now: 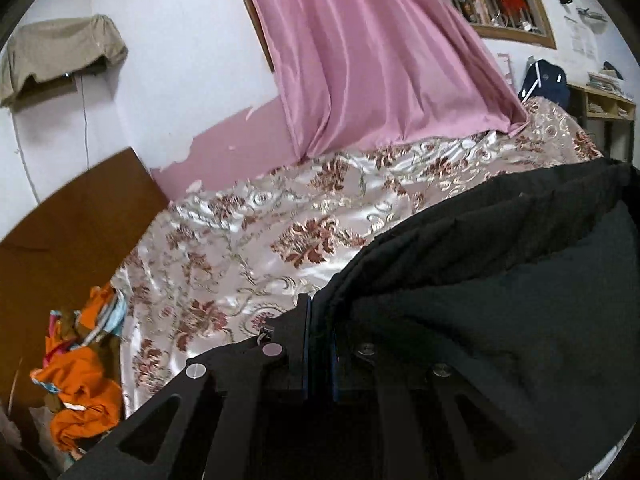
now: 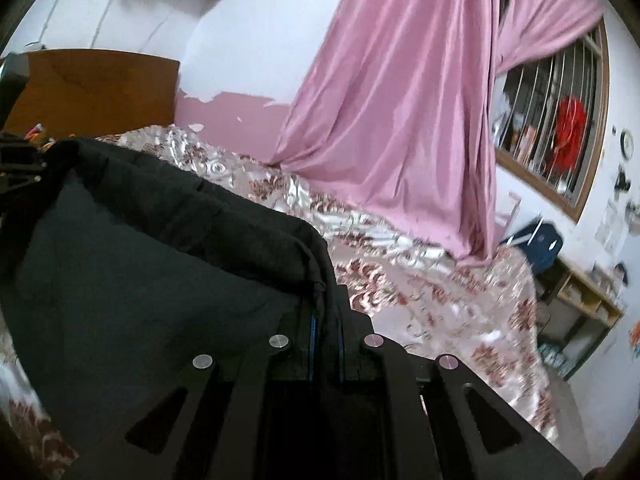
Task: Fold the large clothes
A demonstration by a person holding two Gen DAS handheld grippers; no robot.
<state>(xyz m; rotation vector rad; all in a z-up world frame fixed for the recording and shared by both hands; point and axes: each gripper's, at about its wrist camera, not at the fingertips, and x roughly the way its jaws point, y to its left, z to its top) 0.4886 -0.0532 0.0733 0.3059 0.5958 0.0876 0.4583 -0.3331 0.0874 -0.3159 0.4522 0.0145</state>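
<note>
A large black garment (image 1: 500, 288) hangs stretched between my two grippers above the bed. My left gripper (image 1: 319, 308) is shut on its left edge, the cloth pinched between the blue-edged pads. In the right wrist view the same black garment (image 2: 140, 264) spreads to the left, and my right gripper (image 2: 325, 300) is shut on its hemmed right corner. The other gripper (image 2: 18, 168) shows at the far left edge of that view, holding the opposite end. The lower part of the garment drops out of sight below both cameras.
The bed (image 1: 260, 248) wears a shiny floral cover (image 2: 440, 296). A pink curtain (image 1: 360, 60) hangs behind it, touching the bed. A brown headboard (image 1: 80, 208) and a heap of orange clothes (image 1: 80, 376) lie left. A shelf (image 2: 580, 300) and a barred window (image 2: 560, 128) stand right.
</note>
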